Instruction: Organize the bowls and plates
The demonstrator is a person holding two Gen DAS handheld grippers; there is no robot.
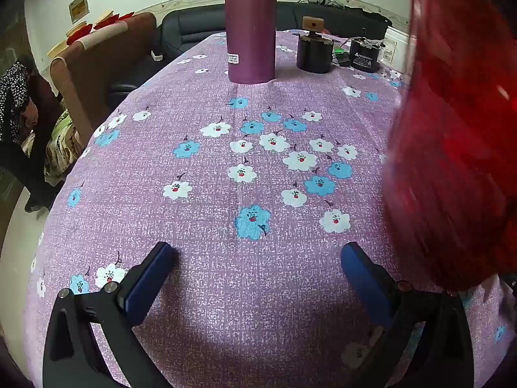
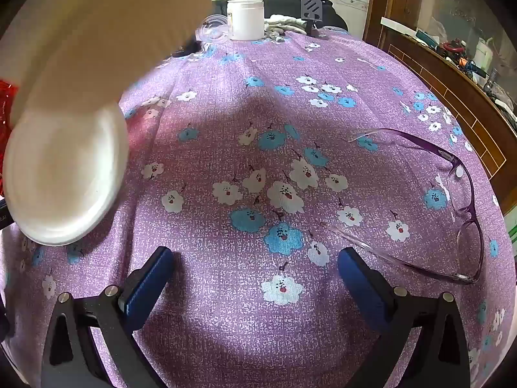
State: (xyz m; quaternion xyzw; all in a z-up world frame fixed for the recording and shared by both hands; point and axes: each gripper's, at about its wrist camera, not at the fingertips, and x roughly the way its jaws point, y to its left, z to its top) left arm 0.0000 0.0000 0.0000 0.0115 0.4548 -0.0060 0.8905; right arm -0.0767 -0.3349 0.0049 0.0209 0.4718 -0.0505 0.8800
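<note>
Both grippers wide open and empty above the floral tablecloth [image 1: 226,274].

Left gripper [image 1: 258,278] has a blurred red translucent dish [image 1: 458,161] at 3 o'clock; right gripper [image 2: 255,278] a cream bowl [image 2: 64,174] at 10 o'clock, tilted. Both look light, stiff and smooth; rims seem the best hold.

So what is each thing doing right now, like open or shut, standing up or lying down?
left gripper: open, nothing between its fingers.
right gripper: open, nothing between its fingers.
purple bottle: standing upright on the tablecloth.
white jar: upright, lid on.
glasses: lying with arms unfolded.
white dish: tilted, blurred.
red dish: close to the camera, blurred.
</note>
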